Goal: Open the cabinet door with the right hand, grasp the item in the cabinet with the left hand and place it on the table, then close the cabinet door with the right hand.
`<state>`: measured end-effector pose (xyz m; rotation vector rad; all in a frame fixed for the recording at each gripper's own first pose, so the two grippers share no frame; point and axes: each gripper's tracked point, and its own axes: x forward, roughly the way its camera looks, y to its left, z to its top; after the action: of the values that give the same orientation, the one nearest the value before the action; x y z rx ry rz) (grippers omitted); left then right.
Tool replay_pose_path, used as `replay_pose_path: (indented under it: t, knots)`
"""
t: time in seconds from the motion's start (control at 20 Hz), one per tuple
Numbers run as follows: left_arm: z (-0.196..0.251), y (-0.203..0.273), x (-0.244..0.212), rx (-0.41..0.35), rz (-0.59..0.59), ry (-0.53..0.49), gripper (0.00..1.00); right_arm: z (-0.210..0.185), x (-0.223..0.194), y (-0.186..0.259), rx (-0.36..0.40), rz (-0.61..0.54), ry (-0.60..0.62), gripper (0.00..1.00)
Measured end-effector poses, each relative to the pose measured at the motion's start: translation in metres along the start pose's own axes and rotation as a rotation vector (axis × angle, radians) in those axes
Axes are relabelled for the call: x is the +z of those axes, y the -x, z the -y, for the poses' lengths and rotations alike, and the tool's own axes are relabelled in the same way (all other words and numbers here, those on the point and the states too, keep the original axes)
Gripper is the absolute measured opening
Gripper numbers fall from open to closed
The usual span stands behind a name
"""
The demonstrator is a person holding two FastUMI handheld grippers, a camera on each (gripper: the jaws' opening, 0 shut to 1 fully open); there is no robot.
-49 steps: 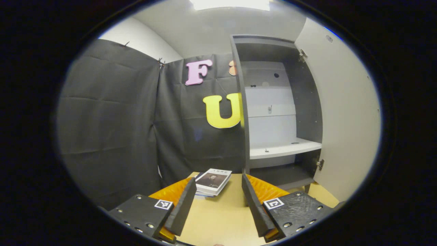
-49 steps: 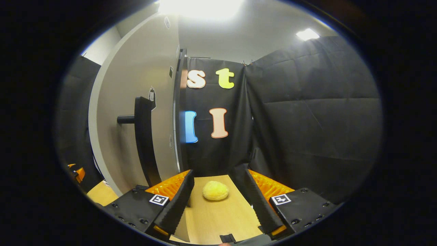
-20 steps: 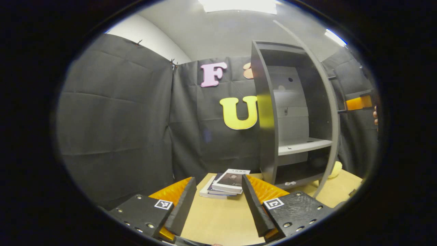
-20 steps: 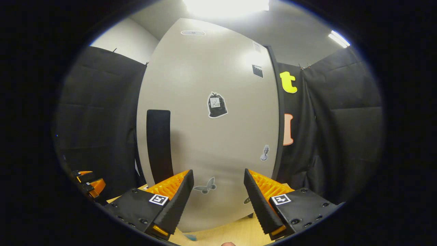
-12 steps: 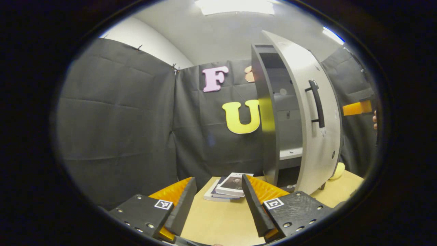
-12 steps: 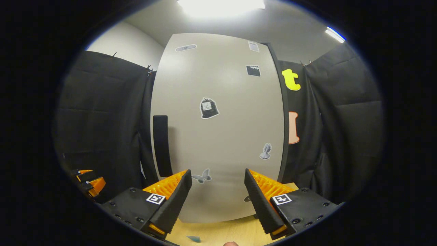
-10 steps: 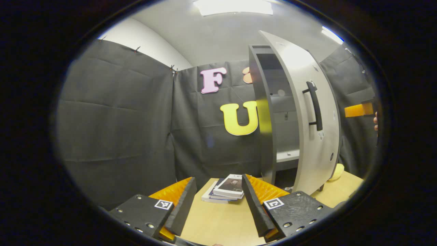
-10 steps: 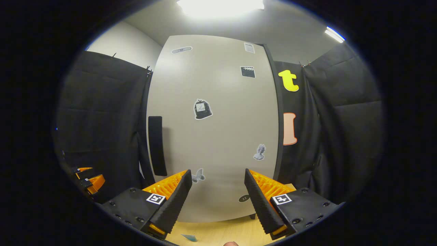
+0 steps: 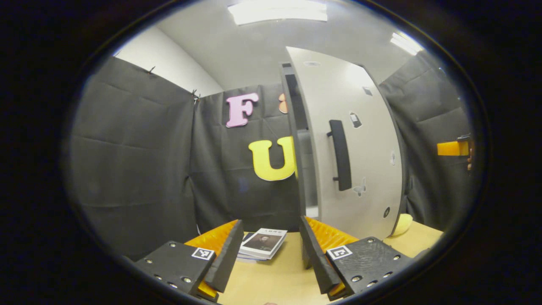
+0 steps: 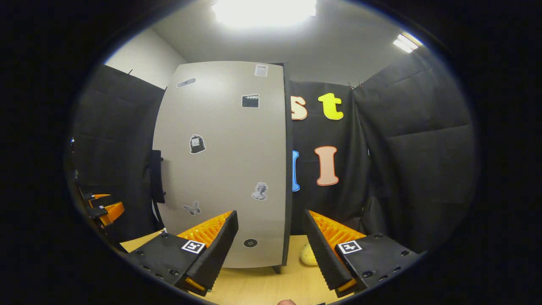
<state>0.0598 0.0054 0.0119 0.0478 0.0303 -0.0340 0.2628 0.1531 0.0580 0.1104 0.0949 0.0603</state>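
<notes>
The tall cabinet's pale door [image 9: 360,148] stands nearly shut, with a narrow gap [image 9: 311,186] left along its handle side. Its dark bar handle [image 9: 341,154] faces me. In the right gripper view the door [image 10: 224,169] carries small stickers, and the handle [image 10: 156,176] sits at its left edge. My right gripper [image 10: 269,250] is open and empty, a short way in front of the door and apart from it. My left gripper [image 9: 269,254] is open over the table [image 9: 271,279], just short of a small stack of books [image 9: 262,243].
A yellow soft lump [image 9: 402,224] lies on the table by the cabinet's right foot, and it peeks out again [image 10: 305,254] beside the right finger. The other gripper [image 9: 453,148] shows at the far right edge. Black cloth walls close in on all sides.
The door has swung from wide open to nearly shut. My right gripper has drawn back from it and turned right. The left gripper stayed open and empty, panning a little.
</notes>
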Motion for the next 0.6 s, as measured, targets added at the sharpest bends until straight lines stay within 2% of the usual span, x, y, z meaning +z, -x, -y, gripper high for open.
replay_pose_path:
  t: [0.3,0.6]
  knots:
    - [0.05,-0.008,0.016,-0.038,0.024,0.007,0.81,0.057,-0.016,0.012,-0.084,-0.004,0.002,0.96]
    - [0.06,-0.004,0.019,-0.046,0.028,-0.004,0.81,0.067,-0.035,0.022,-0.103,-0.024,-0.04,0.97]
